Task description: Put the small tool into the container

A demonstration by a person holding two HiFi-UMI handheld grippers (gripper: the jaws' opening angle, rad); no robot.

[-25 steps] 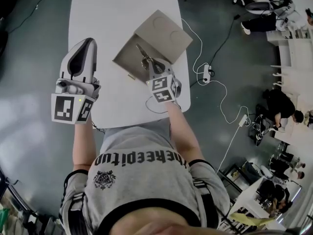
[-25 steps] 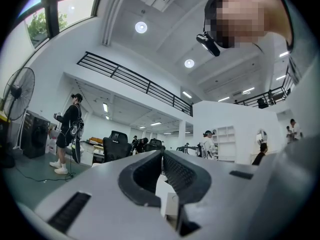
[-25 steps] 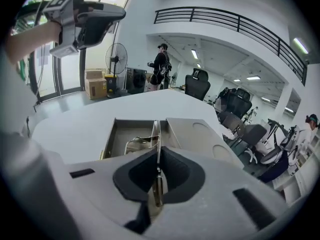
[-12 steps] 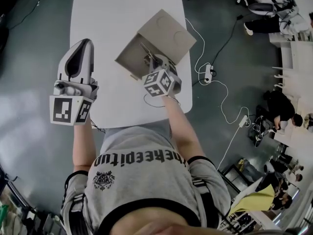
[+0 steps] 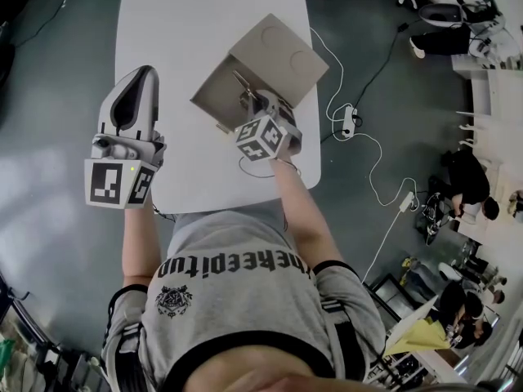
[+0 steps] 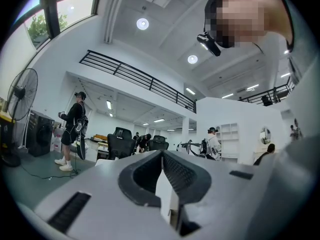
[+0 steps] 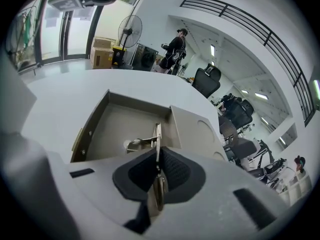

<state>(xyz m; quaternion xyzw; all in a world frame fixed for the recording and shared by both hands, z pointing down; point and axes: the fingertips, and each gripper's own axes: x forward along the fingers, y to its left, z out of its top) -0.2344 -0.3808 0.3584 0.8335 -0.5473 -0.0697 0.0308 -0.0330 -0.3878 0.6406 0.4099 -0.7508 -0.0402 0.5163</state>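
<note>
table (image 5: 204, 39): white and long, it runs from near to far.
floor (image 5: 65, 96): grey, on both sides of the table.
cable (image 5: 335, 65): white, in loops on the floor just right of the table.
power strip (image 5: 346, 122): on the floor, right of the table.
fan (image 7: 131, 34): standing, far left.
person (image 7: 175, 46): in black, standing right of the fan.
chairs (image 7: 207, 81): black office chairs, far right.
railing (image 7: 240, 19): black, high on a balcony.

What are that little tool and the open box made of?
The tool looks like bare metal. It is silvery grey and shows bright glints along its thin edges. The box is probably cardboard or thin board with a matte beige finish. Its surface is dull and even, and its walls look thin. It could also be plastic, which the views leave open.
</note>
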